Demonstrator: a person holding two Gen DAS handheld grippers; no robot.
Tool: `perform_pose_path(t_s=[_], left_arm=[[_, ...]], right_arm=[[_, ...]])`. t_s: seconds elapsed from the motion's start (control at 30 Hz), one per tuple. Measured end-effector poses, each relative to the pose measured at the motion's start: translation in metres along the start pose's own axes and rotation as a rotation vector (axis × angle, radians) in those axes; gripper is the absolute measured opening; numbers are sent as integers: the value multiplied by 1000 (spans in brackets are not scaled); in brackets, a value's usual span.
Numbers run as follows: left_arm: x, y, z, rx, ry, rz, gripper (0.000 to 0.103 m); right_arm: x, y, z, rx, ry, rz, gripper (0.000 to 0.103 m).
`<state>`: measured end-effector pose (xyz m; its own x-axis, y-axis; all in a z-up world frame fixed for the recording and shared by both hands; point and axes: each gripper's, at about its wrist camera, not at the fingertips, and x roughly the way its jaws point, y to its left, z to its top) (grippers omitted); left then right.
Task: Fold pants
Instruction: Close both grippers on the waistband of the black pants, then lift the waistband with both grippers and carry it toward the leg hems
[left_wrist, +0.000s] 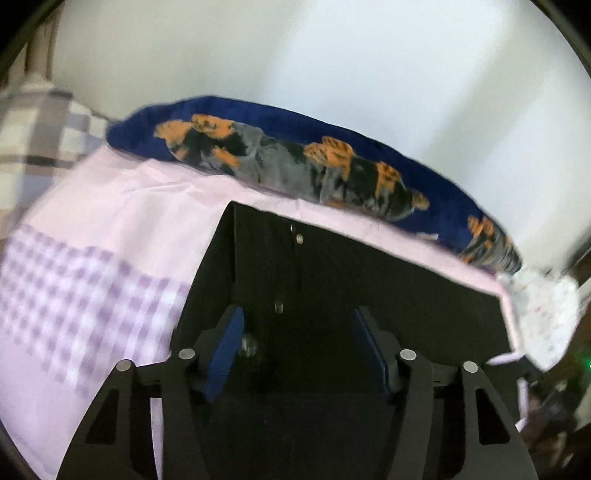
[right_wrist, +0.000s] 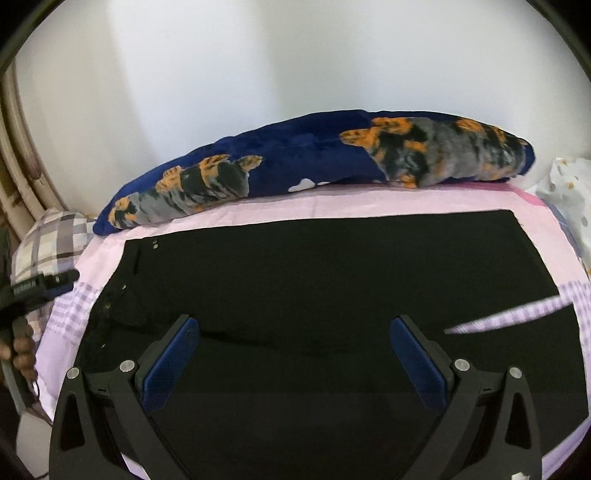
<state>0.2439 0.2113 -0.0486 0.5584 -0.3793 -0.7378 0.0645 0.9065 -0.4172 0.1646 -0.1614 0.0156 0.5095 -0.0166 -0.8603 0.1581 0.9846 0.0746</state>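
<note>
Black pants (right_wrist: 314, 280) lie flat on pink bedsheet (right_wrist: 332, 205), waistband with rivets at left end, legs running right; far edge straight, parallel to blue tiger-print blanket (right_wrist: 317, 155) along wall.

Step, by my reading: approach for first fold, nothing gripped yet.

Left gripper (left_wrist: 297, 339) over waistband area, jaws parted, no cloth between pads. Right gripper (right_wrist: 295, 354) over legs, jaws wide, empty.

Next: pinch an edge at each end, lift, carry across. Bare sheet left of waistband; little room toward blanket.

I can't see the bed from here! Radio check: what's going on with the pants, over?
Left gripper open, right gripper open, both empty. Black pants flat on pink sheet. Nothing in the way.
</note>
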Motion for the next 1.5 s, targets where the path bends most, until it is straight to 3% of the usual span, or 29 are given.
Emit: perform_pose_path(t_s=[0.3,0.47,0.63,0.7,0.77,1.03,1.27,1.37,1.5], left_arm=[[75,58,61,-180,134,-181,53],[105,83,76,-258,197,-206,51],[120,94,81,-258,220,-199,50],[124,94,83,-247,227,-209,45],[130,91,85,-236,243,-233,32],[151,85,90,-222,297,-259,24],[164,83,97,-279,266,-274,21],[150,76,94,-225,204,-259,11],[115,67,94,-204,98,-339,9]], right_arm=[[51,5,22,23,73,43,103],[74,10,31,25,98,52,103],[95,18,42,10,108,60,103],[103,22,46,-1,111,66,103],[112,26,49,-11,117,70,103],[137,35,65,-62,125,138,103],[169,39,87,-130,164,233,103],[183,43,99,-209,194,279,103],[199,49,117,-335,241,369,103]])
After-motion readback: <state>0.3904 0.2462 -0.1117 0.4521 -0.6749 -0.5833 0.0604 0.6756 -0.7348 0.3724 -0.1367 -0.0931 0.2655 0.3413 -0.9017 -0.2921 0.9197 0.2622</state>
